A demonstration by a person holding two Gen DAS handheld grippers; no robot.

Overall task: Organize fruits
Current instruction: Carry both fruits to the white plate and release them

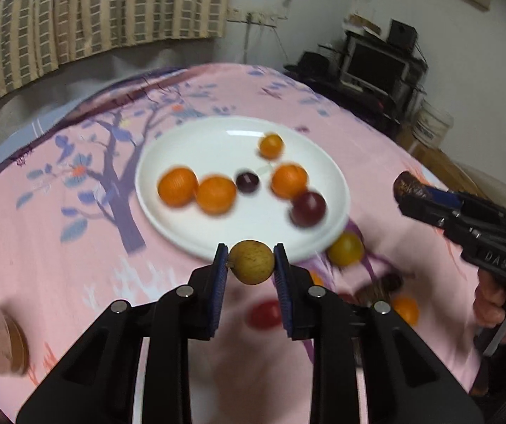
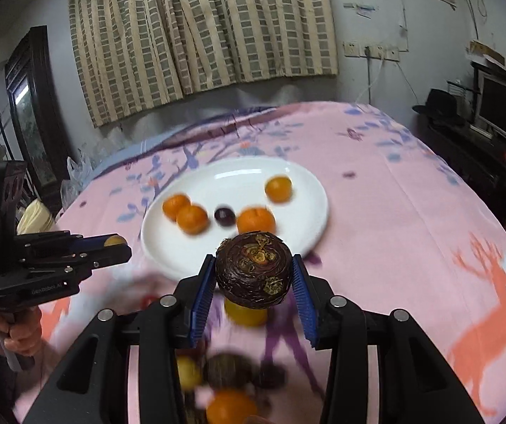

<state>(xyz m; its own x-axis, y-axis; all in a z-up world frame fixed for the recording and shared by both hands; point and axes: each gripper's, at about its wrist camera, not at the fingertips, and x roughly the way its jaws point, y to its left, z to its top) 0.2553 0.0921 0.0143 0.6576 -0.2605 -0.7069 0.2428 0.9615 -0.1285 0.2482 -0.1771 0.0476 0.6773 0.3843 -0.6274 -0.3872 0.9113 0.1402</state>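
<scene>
In the left wrist view, the left gripper (image 1: pixel 251 263) sits at lower centre, its blue pads clamped on a small tan fruit (image 1: pixel 251 262) held in front of the near rim of the white plate (image 1: pixel 196 148). The plate lies mid-frame on a pink cloth (image 1: pixel 58 282) printed with a tree. On it are four oranges (image 1: pixel 178 186) and two dark plums (image 1: pixel 308 208), blurred. Just off the plate's lower right rim lies a yellow fruit (image 1: pixel 345 248); more loose fruit, one red piece (image 1: pixel 265 314) among them, lies blurred on the cloth below the jaws.

In the right wrist view, the right gripper (image 2: pixel 254 275) at lower centre grips a dark brown, round chestnut-like fruit (image 2: pixel 254 268) with its pads on both sides. At far left the left gripper (image 2: pixel 111 243) shows side-on, the tan fruit at its tip, a hand (image 2: pixel 19 332) on its handle. A curtain (image 2: pixel 199 28) hangs behind.
</scene>
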